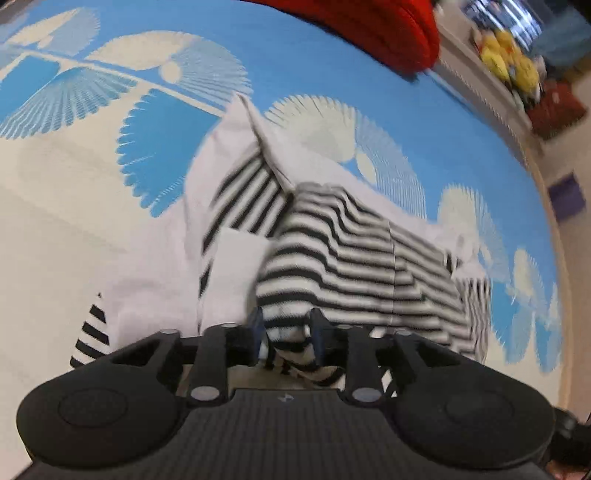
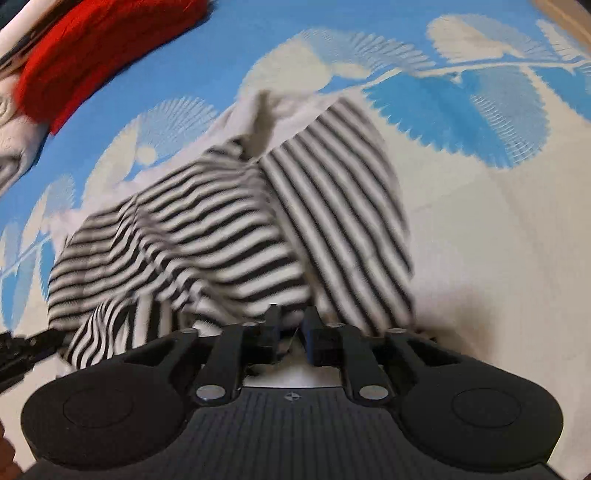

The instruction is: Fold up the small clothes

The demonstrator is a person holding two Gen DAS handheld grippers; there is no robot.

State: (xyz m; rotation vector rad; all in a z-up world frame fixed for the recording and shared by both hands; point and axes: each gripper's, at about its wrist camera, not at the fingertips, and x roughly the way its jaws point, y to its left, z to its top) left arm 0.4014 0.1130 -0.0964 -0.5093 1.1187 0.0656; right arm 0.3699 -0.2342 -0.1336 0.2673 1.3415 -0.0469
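Observation:
A small black-and-white striped garment with white parts lies bunched on a blue and cream leaf-patterned bedspread. My left gripper is shut on a striped edge of it and holds that edge up. In the right wrist view the same striped garment is lifted and draped in front of me. My right gripper is shut on another striped edge, with cloth pinched between the fingers. Both views are motion-blurred.
A red garment lies at the far side of the bedspread, also in the right wrist view. A white cloth lies at the left. A shelf with yellow toys stands beyond the bed edge. The other gripper shows at the left edge.

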